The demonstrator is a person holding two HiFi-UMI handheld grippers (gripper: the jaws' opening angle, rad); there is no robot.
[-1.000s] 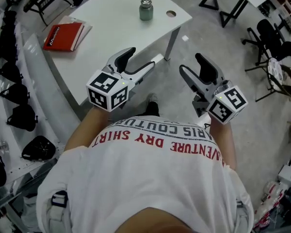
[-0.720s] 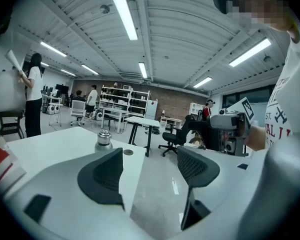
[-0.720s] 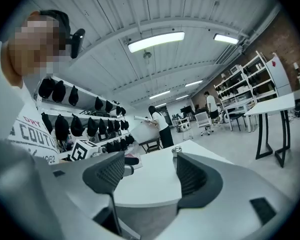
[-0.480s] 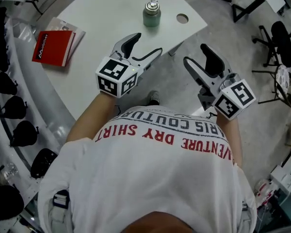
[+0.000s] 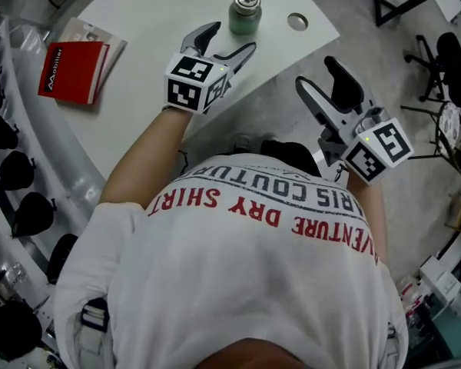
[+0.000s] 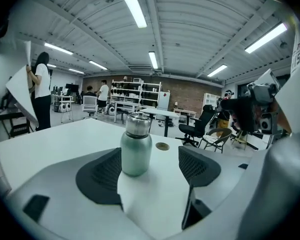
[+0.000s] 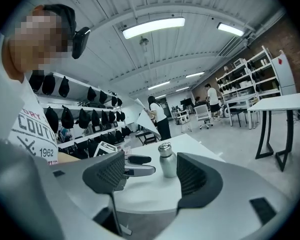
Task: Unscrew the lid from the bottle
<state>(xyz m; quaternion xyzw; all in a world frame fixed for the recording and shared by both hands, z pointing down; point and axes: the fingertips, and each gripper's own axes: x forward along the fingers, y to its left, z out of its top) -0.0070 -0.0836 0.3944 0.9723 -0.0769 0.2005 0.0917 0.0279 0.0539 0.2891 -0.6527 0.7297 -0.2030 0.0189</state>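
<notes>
A small green metal bottle (image 5: pixel 245 12) with a silver screw lid stands upright near the far end of the white table (image 5: pixel 154 21). My left gripper (image 5: pixel 229 38) hovers over the table just short of the bottle. It is open, its jaws have just been opening wider, and nothing is between them. In the left gripper view the bottle (image 6: pixel 136 146) stands just beyond the pads (image 6: pixel 102 176), towards the left one. My right gripper (image 5: pixel 316 74) is open and empty, off the table's near right edge. From the right gripper view I see the bottle (image 7: pixel 166 160) ahead and the left gripper (image 7: pixel 135 165) beside it.
A red book (image 5: pixel 71 69) lies on the table's left part. A round cable hole (image 5: pixel 296 21) sits right of the bottle. Black bags (image 5: pixel 15 171) hang along a rack at the left. Black chairs (image 5: pixel 453 60) stand on the floor at the right.
The left gripper has moved forward from in front of the table to over it, close to the bottle. The right gripper has advanced a little towards the table's edge.
</notes>
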